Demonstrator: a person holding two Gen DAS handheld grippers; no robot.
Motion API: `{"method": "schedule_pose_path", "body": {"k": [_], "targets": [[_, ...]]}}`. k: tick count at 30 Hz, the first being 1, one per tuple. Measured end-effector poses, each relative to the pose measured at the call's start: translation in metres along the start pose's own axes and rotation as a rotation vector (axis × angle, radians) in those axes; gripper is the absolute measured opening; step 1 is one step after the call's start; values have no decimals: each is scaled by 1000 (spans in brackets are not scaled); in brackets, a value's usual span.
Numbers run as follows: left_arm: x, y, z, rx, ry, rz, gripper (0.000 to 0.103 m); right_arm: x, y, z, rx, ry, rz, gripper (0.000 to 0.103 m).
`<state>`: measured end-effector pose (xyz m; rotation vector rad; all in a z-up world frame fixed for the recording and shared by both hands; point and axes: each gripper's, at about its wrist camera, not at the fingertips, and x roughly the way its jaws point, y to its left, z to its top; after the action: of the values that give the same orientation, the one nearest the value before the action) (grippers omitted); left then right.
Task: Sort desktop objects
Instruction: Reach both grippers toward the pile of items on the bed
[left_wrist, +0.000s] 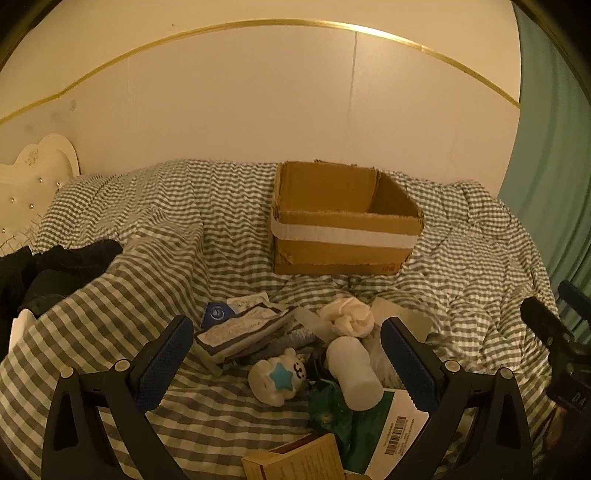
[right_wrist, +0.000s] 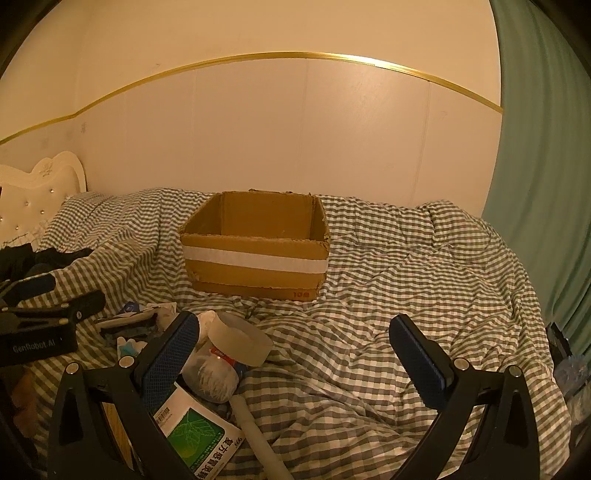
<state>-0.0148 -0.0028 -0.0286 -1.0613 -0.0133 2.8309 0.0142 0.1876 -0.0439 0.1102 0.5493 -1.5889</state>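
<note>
An open cardboard box (left_wrist: 345, 221) with a white tape band stands on the checked bedspread; it also shows in the right wrist view (right_wrist: 255, 245). My left gripper (left_wrist: 286, 360) is open above a pile of small items: a white bear toy with a blue star (left_wrist: 279, 376), a white cylinder (left_wrist: 354, 373), a crumpled white cloth (left_wrist: 347, 316), paper packets (left_wrist: 243, 326) and a green wrapper (left_wrist: 328, 406). My right gripper (right_wrist: 295, 356) is open and empty over the bedspread, right of a tape roll (right_wrist: 240, 338), a plastic bag (right_wrist: 212, 376) and a green-and-white medicine box (right_wrist: 199, 432).
Black clothing (left_wrist: 48, 273) lies at the left. A white headboard (right_wrist: 33, 188) stands at the far left and a green curtain (right_wrist: 543, 147) hangs at the right. A small yellow carton (left_wrist: 295, 461) lies at the bottom edge. The checked bedspread (right_wrist: 424, 277) spreads to the right.
</note>
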Motion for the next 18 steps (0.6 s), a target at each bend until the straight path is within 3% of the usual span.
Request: {"method": "schedule_pose_path", "body": {"k": [6, 12, 18], "targets": [[12, -7, -7, 10, 60, -23, 103, 4, -10, 0, 31, 31, -25, 103], [19, -29, -17, 93, 100, -71, 103, 4, -23, -1, 97, 60, -68, 103], [35, -44, -28, 147, 148, -73, 100, 7, -27, -3, 133, 93, -124, 103]]}}
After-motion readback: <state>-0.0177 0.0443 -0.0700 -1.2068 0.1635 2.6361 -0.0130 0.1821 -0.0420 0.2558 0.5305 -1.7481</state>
